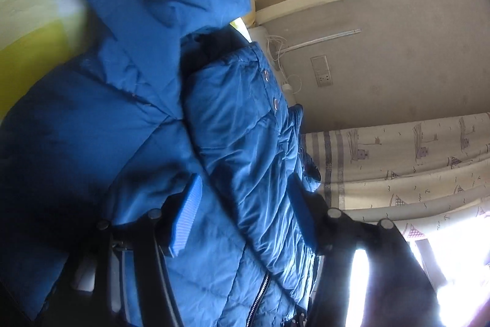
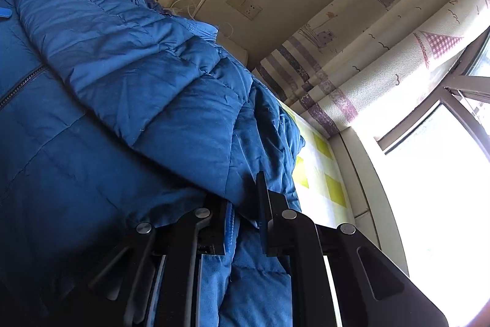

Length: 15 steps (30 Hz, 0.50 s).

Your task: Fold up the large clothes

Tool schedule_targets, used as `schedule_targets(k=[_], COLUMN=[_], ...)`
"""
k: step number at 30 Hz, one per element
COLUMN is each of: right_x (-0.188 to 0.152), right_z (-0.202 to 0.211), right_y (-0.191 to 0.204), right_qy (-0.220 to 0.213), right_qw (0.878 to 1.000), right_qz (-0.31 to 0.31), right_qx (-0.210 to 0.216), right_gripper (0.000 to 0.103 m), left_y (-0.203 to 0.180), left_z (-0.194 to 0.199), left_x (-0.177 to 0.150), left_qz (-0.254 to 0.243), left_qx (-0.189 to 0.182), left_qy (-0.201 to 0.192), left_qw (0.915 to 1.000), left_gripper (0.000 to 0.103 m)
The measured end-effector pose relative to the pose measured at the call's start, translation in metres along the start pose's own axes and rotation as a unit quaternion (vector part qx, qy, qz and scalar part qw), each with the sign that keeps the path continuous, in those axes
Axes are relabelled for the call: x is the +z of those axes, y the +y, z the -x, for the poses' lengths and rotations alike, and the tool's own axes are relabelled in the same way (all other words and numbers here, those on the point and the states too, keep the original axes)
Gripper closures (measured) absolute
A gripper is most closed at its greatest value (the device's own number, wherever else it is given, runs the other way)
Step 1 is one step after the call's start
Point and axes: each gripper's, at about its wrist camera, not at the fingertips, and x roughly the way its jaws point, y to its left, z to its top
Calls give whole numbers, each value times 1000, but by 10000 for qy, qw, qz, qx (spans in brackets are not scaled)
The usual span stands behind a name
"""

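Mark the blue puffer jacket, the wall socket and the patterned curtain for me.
blue puffer jacket [image 1: 245,118], left wrist view, quilted front panel beside the snaps.
wall socket [image 2: 251,10], right wrist view, face of the plate.
patterned curtain [image 2: 382,57], right wrist view, a pale fold below the printed houses.

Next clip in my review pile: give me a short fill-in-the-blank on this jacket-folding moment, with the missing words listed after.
1. The garment being folded is a quilted puffer jacket whose colour is ____.
2. The right claw is ____ on a fold of the jacket.
3. The left claw has its fingers spread apart, so it is ____.
4. The bed sheet beside the jacket is checked in white and ____.

Missing words: blue; shut; open; yellow
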Motion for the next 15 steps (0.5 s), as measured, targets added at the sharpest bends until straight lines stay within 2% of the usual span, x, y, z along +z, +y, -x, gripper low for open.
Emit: schedule_targets(k=[2,3,6,7,8,9,10,12,15], right_x=[0,0,1,1,1,1,1,2,0], right_z=[0,0,-1,-2,-2,-2,-3,-3,-5], right_y=[3,4,6,6,6,5,5,2,-14], right_qy=[11,21,48,54,57,61,69,74,74], right_qw=[10000,10000,9999,9999,9999,9999,10000,10000,9989], right_qz=[48,68,84,80,77,68,43,-45,-420], right_qx=[-28,-41,-49,-43,-40,-40,-27,39,184], right_gripper=[91,91,91,91,91,91,91,91,91], left_y=[0,-2,-15,-18,-19,-17,-10,4,0], left_z=[11,8,-12,-20,-25,-28,-29,-17,25], left_x=[3,7,22,27,30,33,34,34,15], left_qz=[-160,-270,-650,-818,-968,-1051,-1015,-767,-983], left_qx=[275,335,335,329,395,545,683,294,-80], left_qy=[-352,-359,-58,41,110,136,226,262,148], left_qw=[9989,9984,9973,9961,9945,9929,9922,9963,9950], left_gripper=[36,33,26,27,30,58,80,88,91])
